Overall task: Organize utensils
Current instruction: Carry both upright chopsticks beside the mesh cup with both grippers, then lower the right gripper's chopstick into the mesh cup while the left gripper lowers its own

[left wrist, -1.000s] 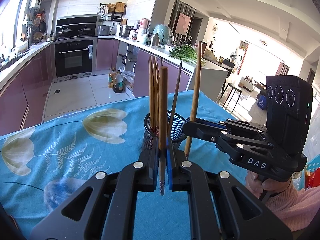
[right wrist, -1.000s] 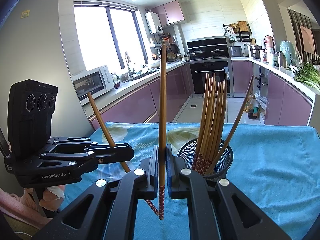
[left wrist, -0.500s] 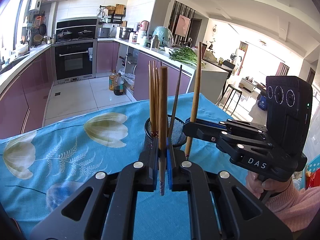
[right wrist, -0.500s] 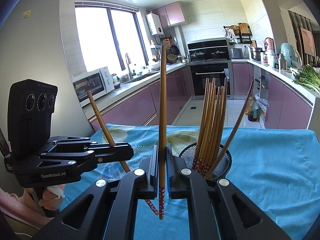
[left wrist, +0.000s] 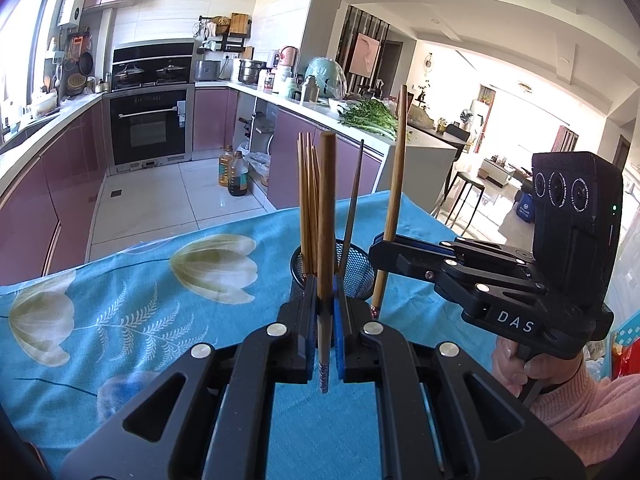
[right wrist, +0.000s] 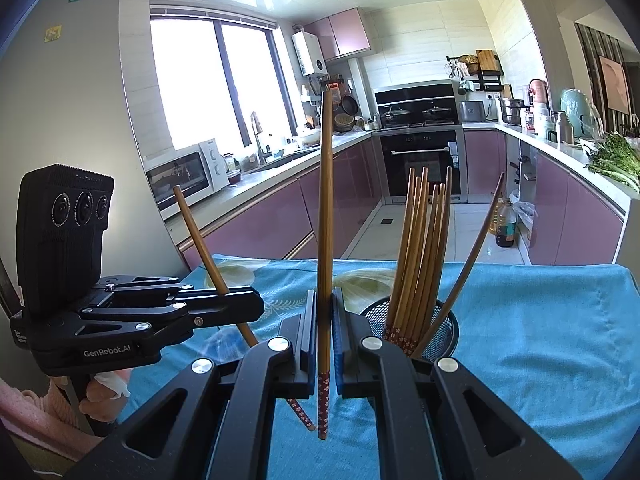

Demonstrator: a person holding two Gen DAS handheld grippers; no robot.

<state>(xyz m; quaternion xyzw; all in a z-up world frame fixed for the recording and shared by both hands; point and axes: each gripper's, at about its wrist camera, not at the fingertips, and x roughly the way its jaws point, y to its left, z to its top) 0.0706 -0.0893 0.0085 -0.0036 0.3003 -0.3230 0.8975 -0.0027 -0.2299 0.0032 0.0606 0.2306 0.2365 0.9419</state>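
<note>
A black mesh holder [left wrist: 354, 264] stands on the blue flowered tablecloth [left wrist: 140, 312] with several wooden chopsticks [left wrist: 306, 200] upright in it. My left gripper [left wrist: 323, 296] is shut on one upright chopstick [left wrist: 326, 208], just in front of the holder. To its right, my right gripper [left wrist: 380, 254] is shut on another chopstick [left wrist: 394, 184] beside the holder's rim. In the right wrist view the right gripper [right wrist: 324, 312] clamps its chopstick [right wrist: 325, 220] left of the holder [right wrist: 444, 328]. There the left gripper [right wrist: 256, 308] holds its chopstick [right wrist: 200, 240] tilted.
The table's far edge [right wrist: 480, 266] drops to a tiled kitchen floor between purple cabinets [right wrist: 568, 216]. A person's hand in a pink sleeve [left wrist: 568, 396] grips the right handle. Blue cloth lies bare to the right of the holder [right wrist: 540, 340].
</note>
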